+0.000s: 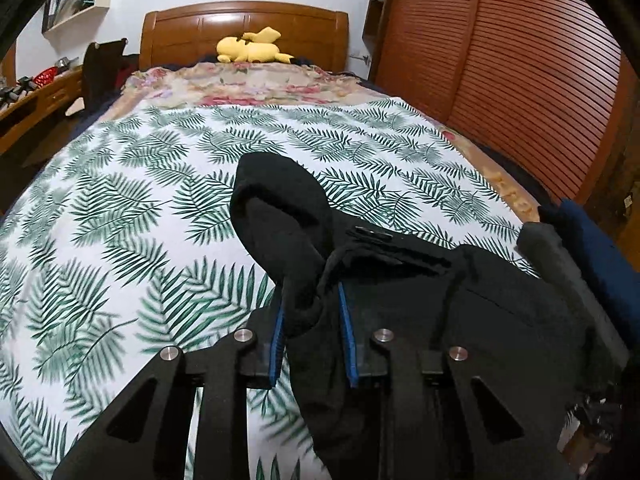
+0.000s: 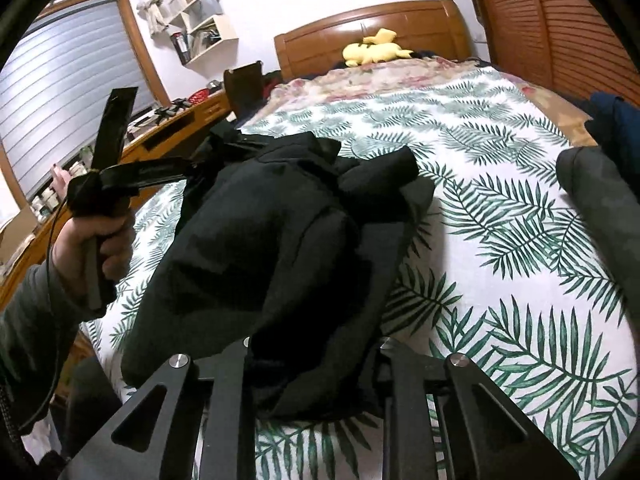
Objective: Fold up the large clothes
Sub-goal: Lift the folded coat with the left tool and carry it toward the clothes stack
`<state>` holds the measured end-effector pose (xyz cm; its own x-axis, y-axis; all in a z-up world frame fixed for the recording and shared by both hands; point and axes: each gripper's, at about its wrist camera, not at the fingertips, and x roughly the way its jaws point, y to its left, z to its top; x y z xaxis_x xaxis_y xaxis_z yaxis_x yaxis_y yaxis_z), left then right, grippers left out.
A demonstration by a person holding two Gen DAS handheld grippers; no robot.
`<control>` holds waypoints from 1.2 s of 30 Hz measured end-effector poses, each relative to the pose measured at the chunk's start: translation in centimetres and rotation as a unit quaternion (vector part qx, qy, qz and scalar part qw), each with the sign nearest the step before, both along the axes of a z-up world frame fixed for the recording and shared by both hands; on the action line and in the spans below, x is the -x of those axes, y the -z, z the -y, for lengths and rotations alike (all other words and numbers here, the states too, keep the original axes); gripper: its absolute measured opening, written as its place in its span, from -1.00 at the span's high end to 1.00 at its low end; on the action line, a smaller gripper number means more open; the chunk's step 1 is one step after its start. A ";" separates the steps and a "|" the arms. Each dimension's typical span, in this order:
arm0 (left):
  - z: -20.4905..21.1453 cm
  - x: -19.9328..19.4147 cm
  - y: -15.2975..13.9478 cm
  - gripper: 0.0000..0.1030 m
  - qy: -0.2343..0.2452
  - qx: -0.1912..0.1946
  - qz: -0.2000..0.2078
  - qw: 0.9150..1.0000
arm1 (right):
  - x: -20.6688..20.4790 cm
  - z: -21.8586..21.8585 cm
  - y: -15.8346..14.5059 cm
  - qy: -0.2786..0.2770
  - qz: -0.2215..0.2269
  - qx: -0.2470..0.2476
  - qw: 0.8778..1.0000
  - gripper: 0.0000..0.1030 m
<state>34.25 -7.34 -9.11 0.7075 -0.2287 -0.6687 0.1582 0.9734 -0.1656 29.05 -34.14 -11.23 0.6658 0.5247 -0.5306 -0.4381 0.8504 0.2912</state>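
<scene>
A large black garment [image 1: 288,208] lies bunched on the fern-print sheet [image 1: 120,208] of a bed. In the left wrist view my left gripper [image 1: 311,298] is shut on a fold of it, the cloth pinched between the blue pads [image 1: 346,332] and lifted off the sheet. In the right wrist view the black garment [image 2: 272,220] drapes over my right gripper [image 2: 312,348] and hides its fingertips; the cloth bunches between the two fingers and hangs from them. At the left of that view a hand [image 2: 100,240] holds the left gripper [image 2: 200,164], its tips buried in the garment's far edge.
A yellow plush toy [image 1: 252,50] lies by the wooden headboard [image 1: 244,20], on a floral blanket [image 1: 240,84]. Louvered wardrobe doors [image 1: 500,80] run along the right side. A desk [image 2: 180,124] stands left of the bed. Dark blue [image 2: 616,120] and grey cloths [image 2: 596,200] lie at the right.
</scene>
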 end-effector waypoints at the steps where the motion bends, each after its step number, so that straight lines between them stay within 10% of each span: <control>1: -0.2 0.7 -0.2 0.53 -0.002 0.001 0.003 1.000 | 0.1 0.0 0.0 -0.002 0.000 -0.001 1.000 0.59; 22: -1.4 8.9 0.1 0.55 -0.023 -0.032 0.026 0.999 | 1.0 -2.0 0.8 -0.032 -0.010 0.029 0.999 0.57; 36: 6.3 8.1 -7.9 0.57 0.063 -0.009 0.113 0.992 | 4.8 4.4 -7.8 0.013 0.075 0.046 0.996 0.68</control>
